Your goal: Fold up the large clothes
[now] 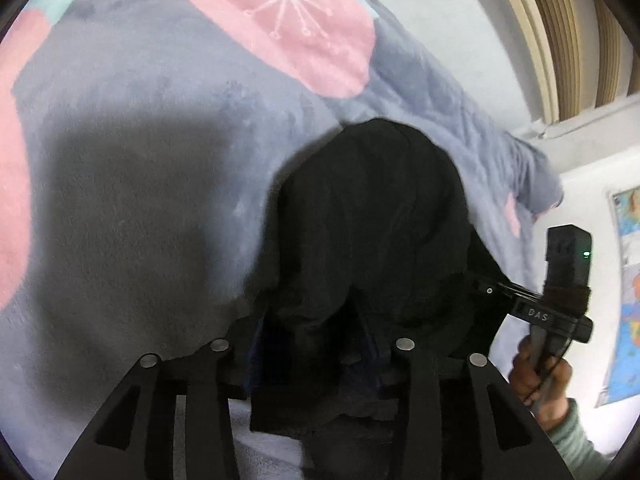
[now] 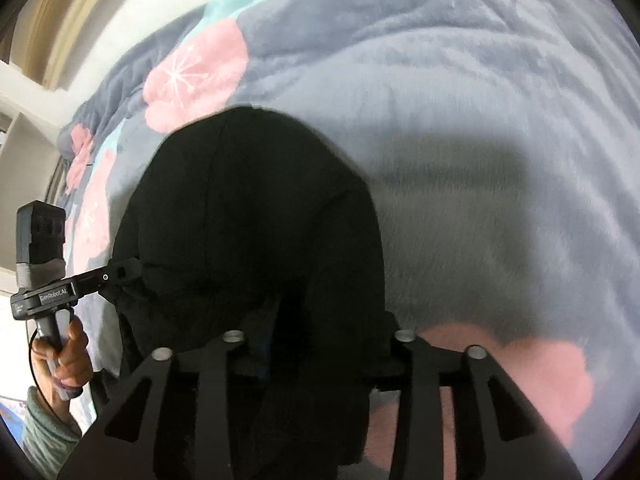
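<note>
A black garment (image 1: pixel 368 208) lies humped on the bed in the left wrist view, and its near edge is bunched between the fingers of my left gripper (image 1: pixel 316 360). The jaws stand partly apart, with dark cloth hiding the pads. My right gripper (image 1: pixel 486 290) reaches into the garment's right side. In the right wrist view the same garment (image 2: pixel 256 200) fills the gap of my right gripper (image 2: pixel 320 356), whose jaws are also apart and whose tips are hidden by cloth. My left gripper (image 2: pixel 120 274) pokes into the garment's left edge.
A grey-blue fleece blanket (image 2: pixel 480 120) with pink flower patches (image 1: pixel 288 24) covers the bed under the garment. A hand (image 1: pixel 540 380) in a green sleeve holds the right gripper's handle. A map poster (image 1: pixel 628 280) hangs on the white wall, and curtains (image 1: pixel 560 40) hang beyond the bed.
</note>
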